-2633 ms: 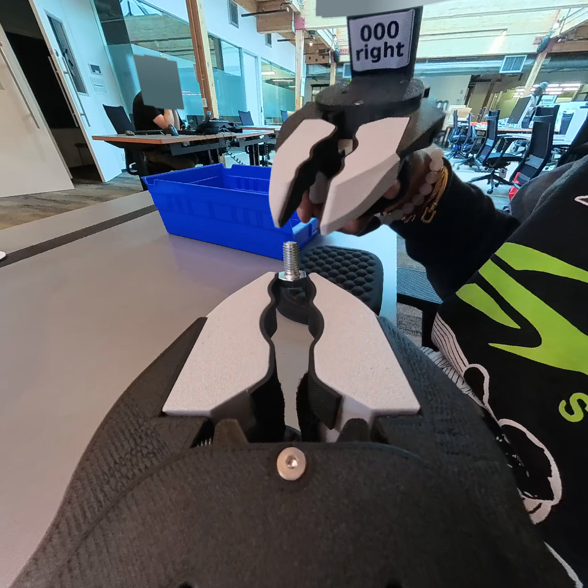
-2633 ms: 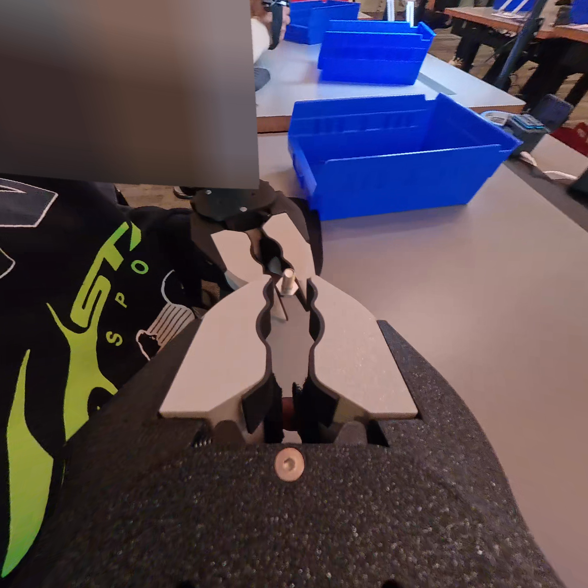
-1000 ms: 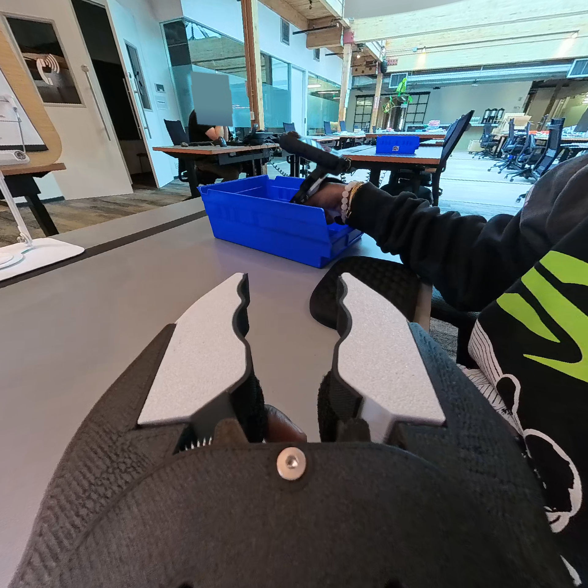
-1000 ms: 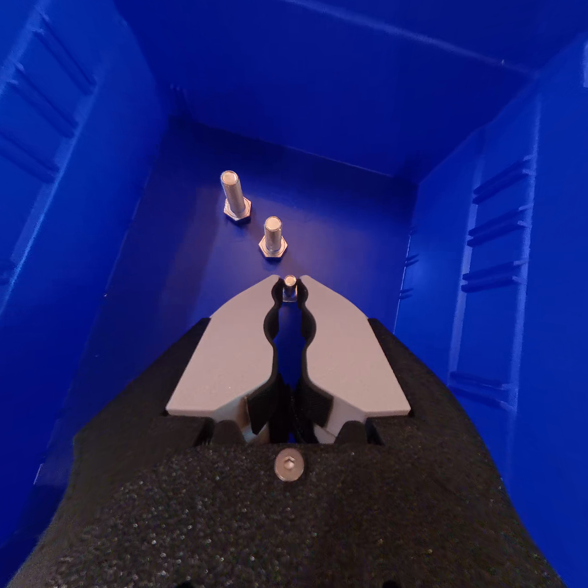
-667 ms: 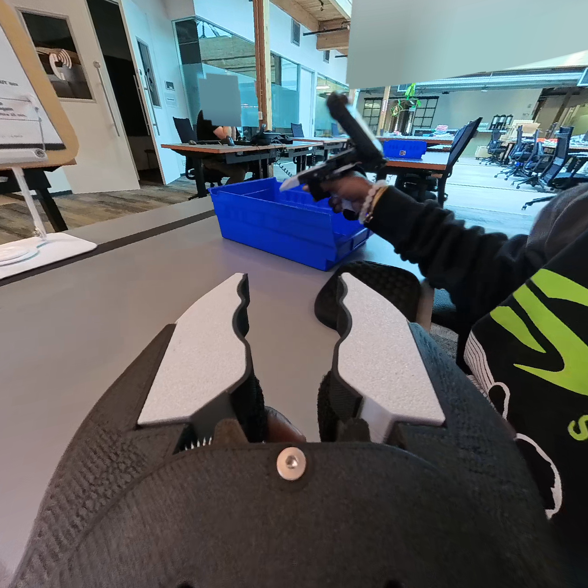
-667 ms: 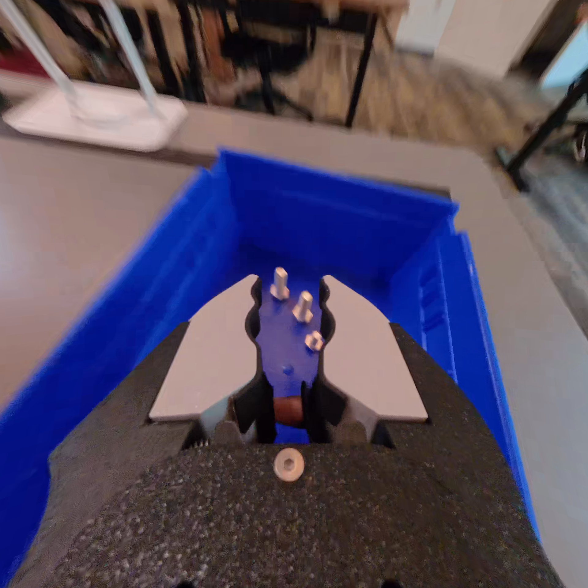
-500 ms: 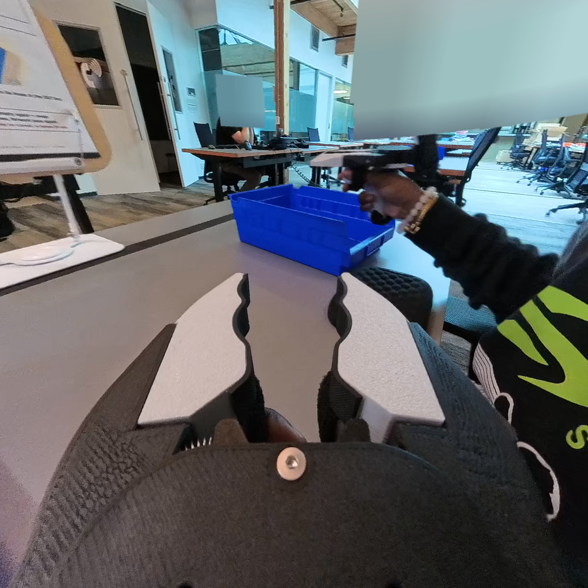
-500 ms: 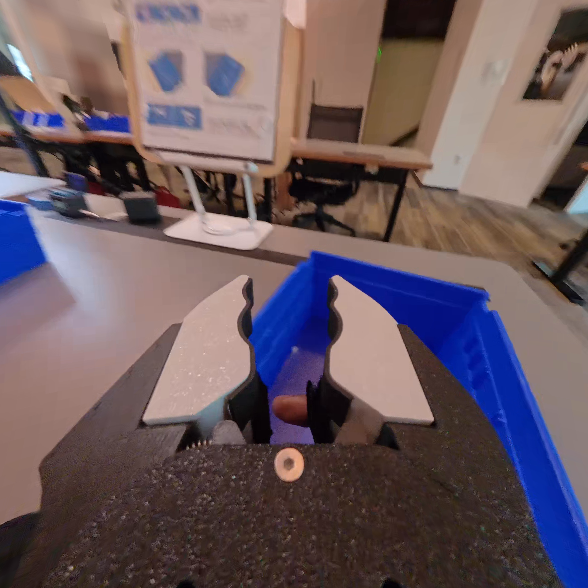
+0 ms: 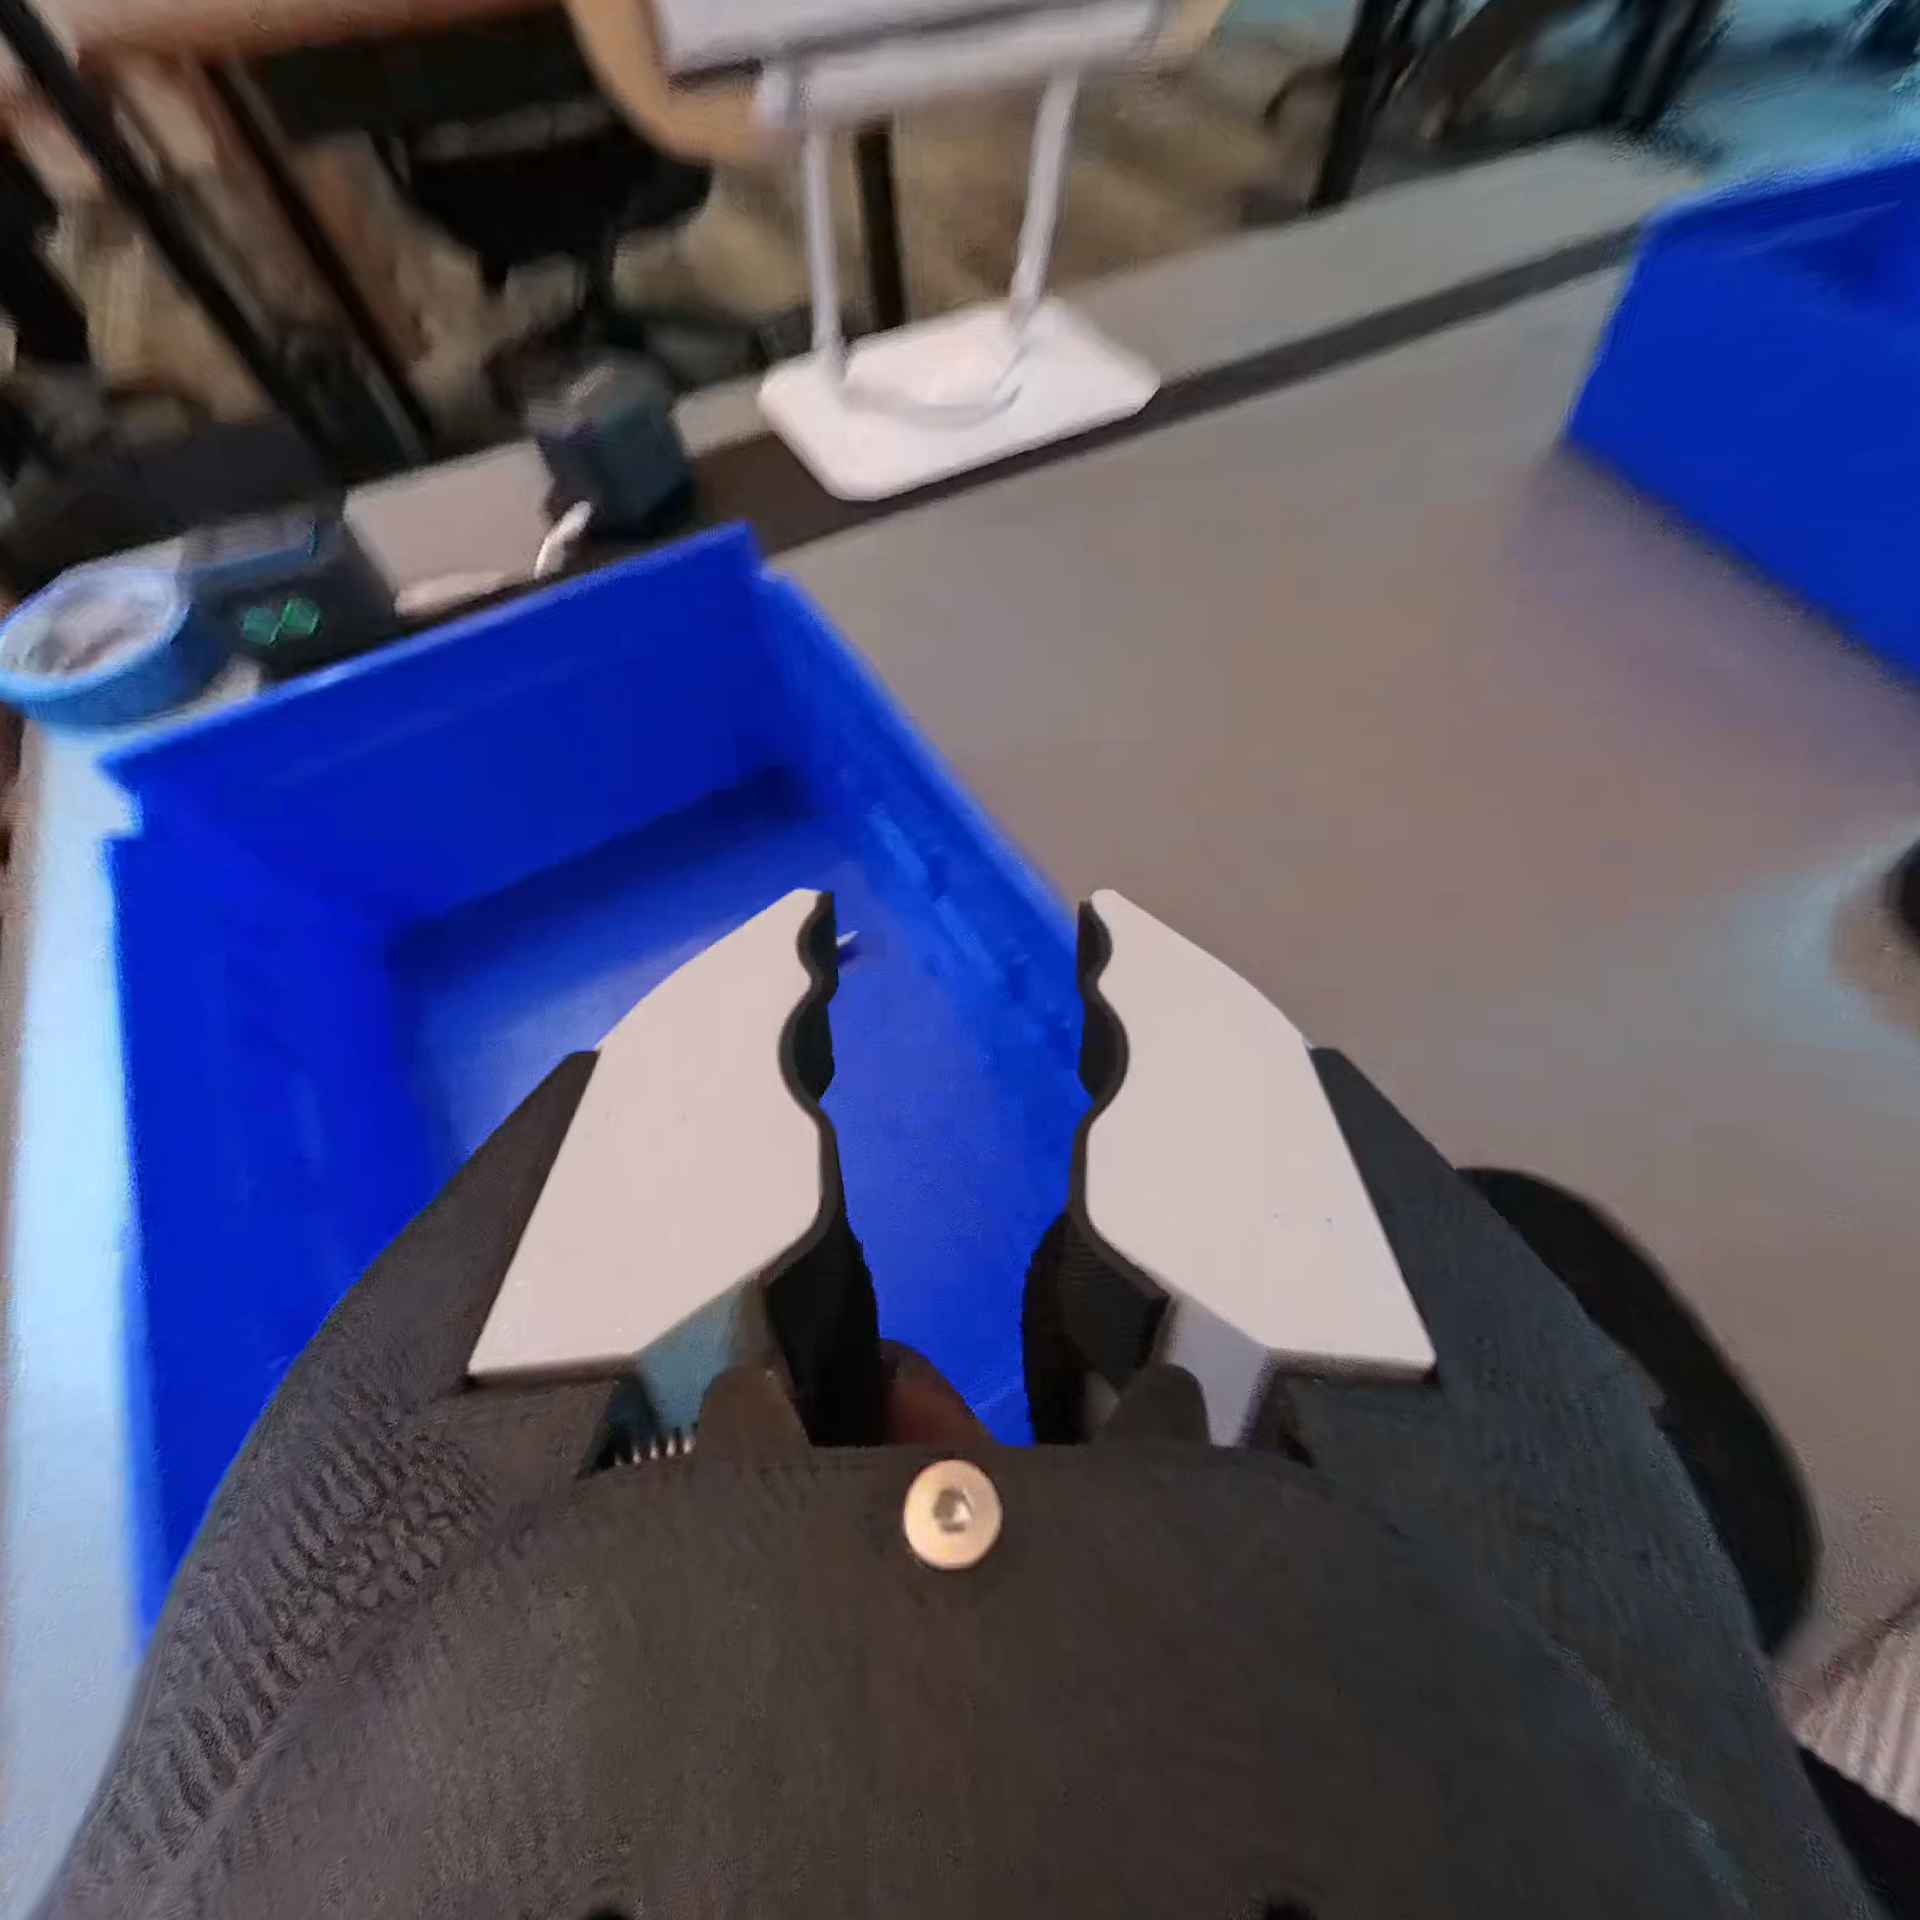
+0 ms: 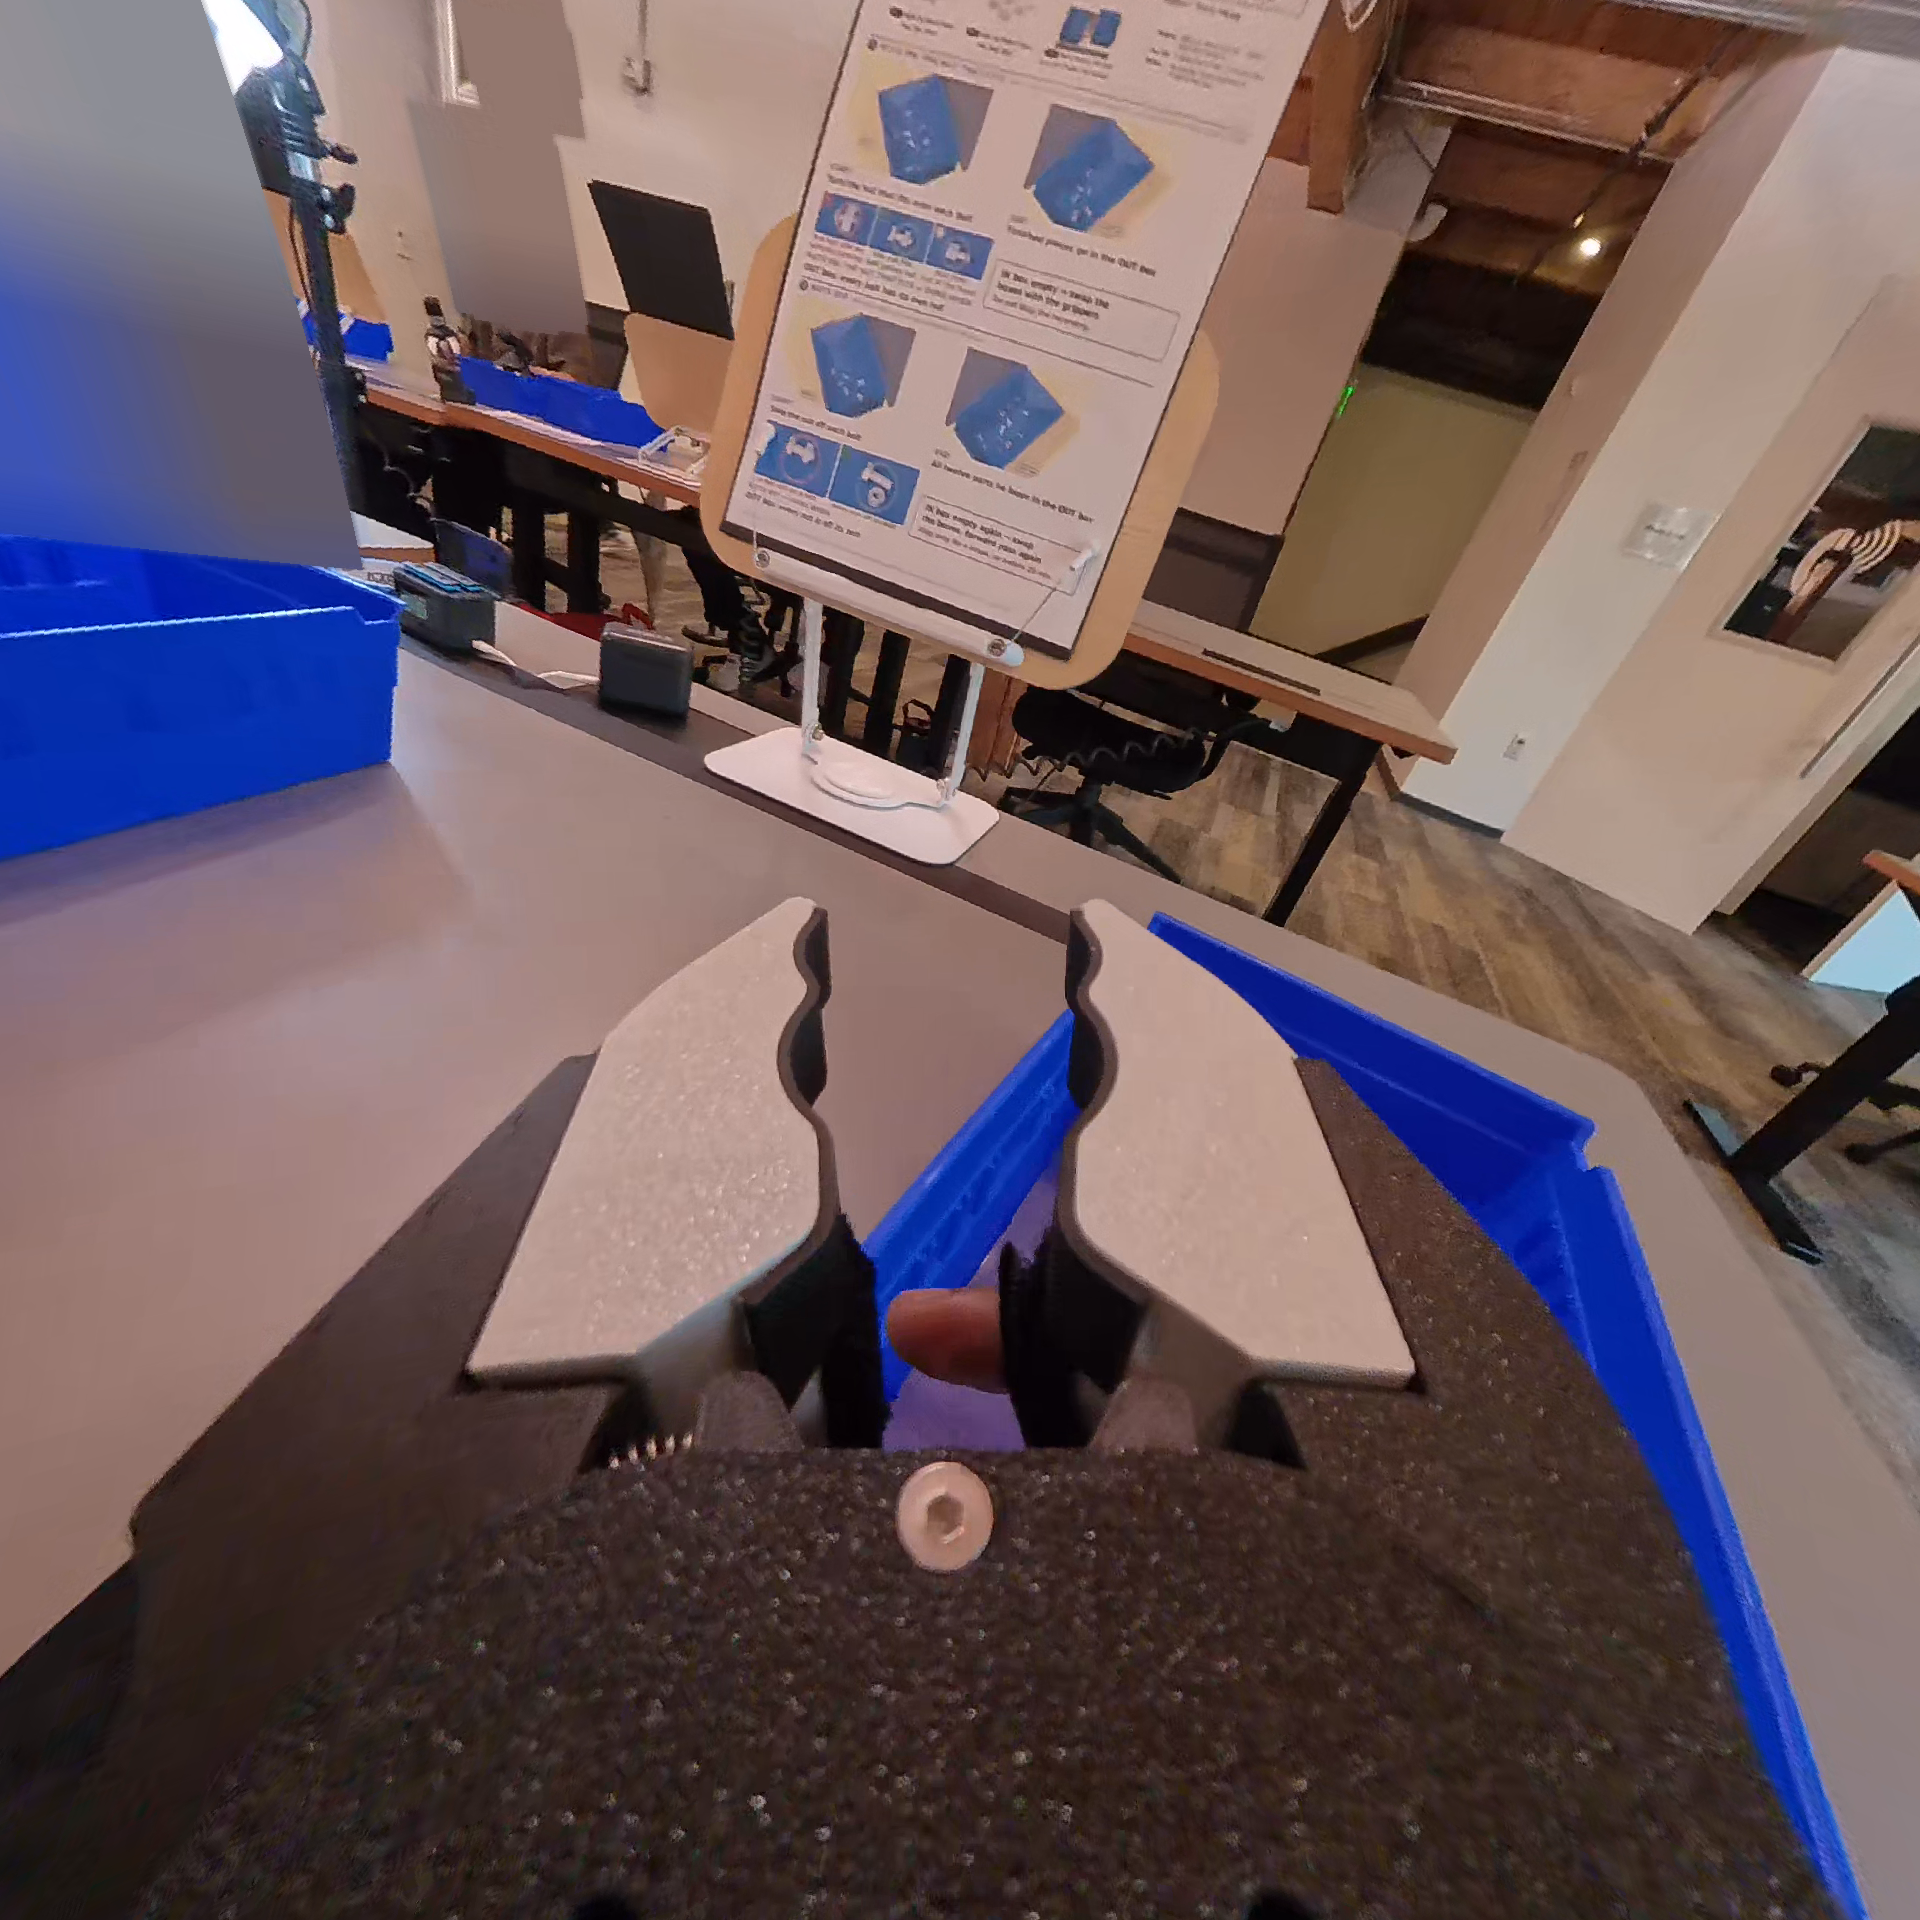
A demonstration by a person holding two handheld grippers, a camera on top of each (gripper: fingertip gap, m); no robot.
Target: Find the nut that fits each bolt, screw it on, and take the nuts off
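Presently, left gripper (image 9: 954,925): jaws apart, nothing between the grey fingers (image 9: 686,1143), poised above the open top of a blue bin (image 9: 436,748). Inside that bin, a small pale sliver (image 9: 849,940) lies on the floor just beside the left fingertip; too blurred to say whether it is a bolt or a nut. Behind the bin: a roll of blue tape (image 9: 78,665) and a dark device (image 9: 613,436) on the grey table (image 9: 1351,727). A second blue bin (image 9: 1787,416) stands well apart at the far right.

Right gripper (image 10: 945,925): jaws likewise apart and bare, held over the near corner of a blue bin (image 10: 1455,1122); its contents are hidden. Beyond it on the table: the white base of a sign stand (image 10: 852,790) carrying an instruction sheet (image 10: 997,312). Another blue bin (image 10: 187,675) sits at the left.
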